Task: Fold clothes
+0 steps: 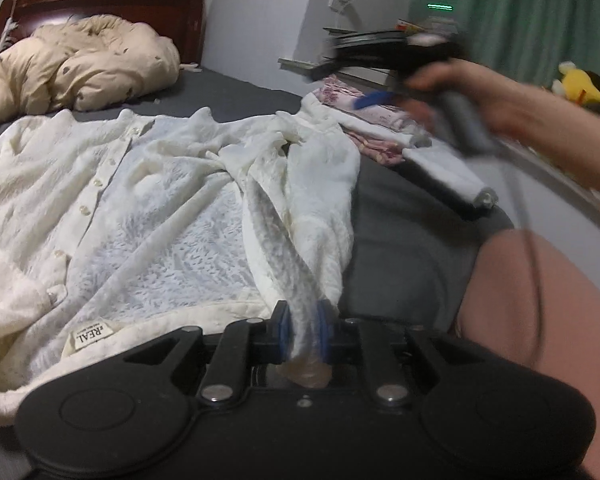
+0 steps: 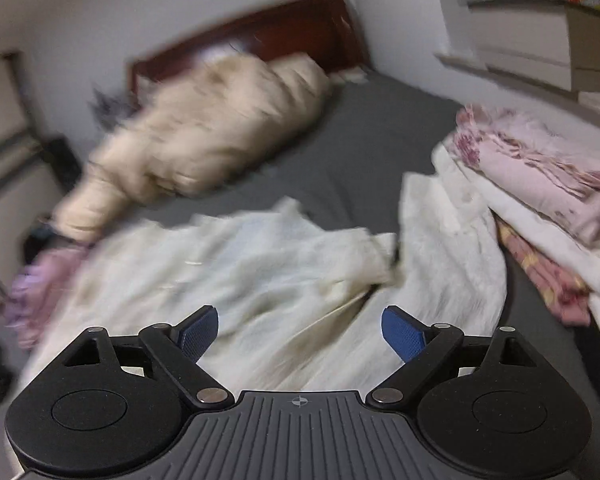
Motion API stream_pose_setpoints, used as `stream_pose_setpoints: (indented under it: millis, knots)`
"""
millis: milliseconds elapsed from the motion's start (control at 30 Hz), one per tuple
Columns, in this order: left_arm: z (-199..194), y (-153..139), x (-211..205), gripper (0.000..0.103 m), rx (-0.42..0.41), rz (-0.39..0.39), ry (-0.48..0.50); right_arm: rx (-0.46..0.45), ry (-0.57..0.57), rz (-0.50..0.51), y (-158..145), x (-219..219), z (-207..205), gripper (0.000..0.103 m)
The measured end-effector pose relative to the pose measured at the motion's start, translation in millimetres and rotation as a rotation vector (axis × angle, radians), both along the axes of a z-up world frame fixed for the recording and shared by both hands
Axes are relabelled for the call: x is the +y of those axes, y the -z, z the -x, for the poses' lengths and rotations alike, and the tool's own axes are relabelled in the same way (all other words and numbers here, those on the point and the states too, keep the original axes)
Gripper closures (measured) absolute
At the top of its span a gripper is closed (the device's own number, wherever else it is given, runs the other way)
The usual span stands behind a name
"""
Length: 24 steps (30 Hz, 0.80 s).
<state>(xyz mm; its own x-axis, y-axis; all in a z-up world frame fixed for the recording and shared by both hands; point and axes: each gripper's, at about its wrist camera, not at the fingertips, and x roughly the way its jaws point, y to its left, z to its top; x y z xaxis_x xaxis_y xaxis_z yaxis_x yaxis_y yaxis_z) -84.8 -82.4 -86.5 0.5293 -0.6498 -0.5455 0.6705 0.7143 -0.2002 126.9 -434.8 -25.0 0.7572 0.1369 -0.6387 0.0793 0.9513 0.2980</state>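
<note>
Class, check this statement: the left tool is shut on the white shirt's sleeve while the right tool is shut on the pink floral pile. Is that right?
Partly. The right tool is open and holds nothing, as the right wrist view shows. The left tool is indeed shut on the white shirt's sleeve.

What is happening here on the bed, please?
A person is folding a white shirt spread on a bed with a grey sheet, with a handheld gripper in each hand. The left gripper has its jaws shut on a strip of the shirt's fabric, probably a sleeve. The right gripper hangs over the shirt with its jaws open and empty. A stack of folded clothes lies at the side, and a beige duvet by the headboard.
</note>
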Motion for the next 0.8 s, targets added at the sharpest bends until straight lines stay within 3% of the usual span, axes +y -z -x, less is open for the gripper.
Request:
stream_pose_setpoints:
  millis: [67, 167, 233, 367, 433, 633, 800]
  knots:
    - [2, 0, -1, 0.088, -0.028, -0.003, 0.012, 0.11, 0.022, -0.031, 20, -6, -41, 0.049]
    - [3, -1, 0, 0.088, -0.045, 0.007, 0.02, 0.232, 0.089, -0.056, 49, -15, -80, 0.055]
    - [2, -2, 2, 0.088, -0.042, 0.022, 0.019, 0.243, 0.109, -0.064, 60, -18, -90, 0.057]
    - [-2, -4, 8, 0.088, -0.032, 0.057, 0.01, 0.25, 0.149, -0.082, 72, -21, -95, 0.079]
    - [-4, -5, 10, 0.088, -0.027, 0.07, 0.002, 0.24, 0.177, -0.143, 73, -26, -92, 0.094]
    - [-8, -13, 20, 0.088, -0.032, 0.115, -0.039, 0.153, 0.194, -0.281, 55, -38, -86, 0.099]
    - [-7, -25, 28, 0.087, -0.153, 0.094, -0.116, 0.085, 0.148, -0.293, 20, -24, -103, 0.099]
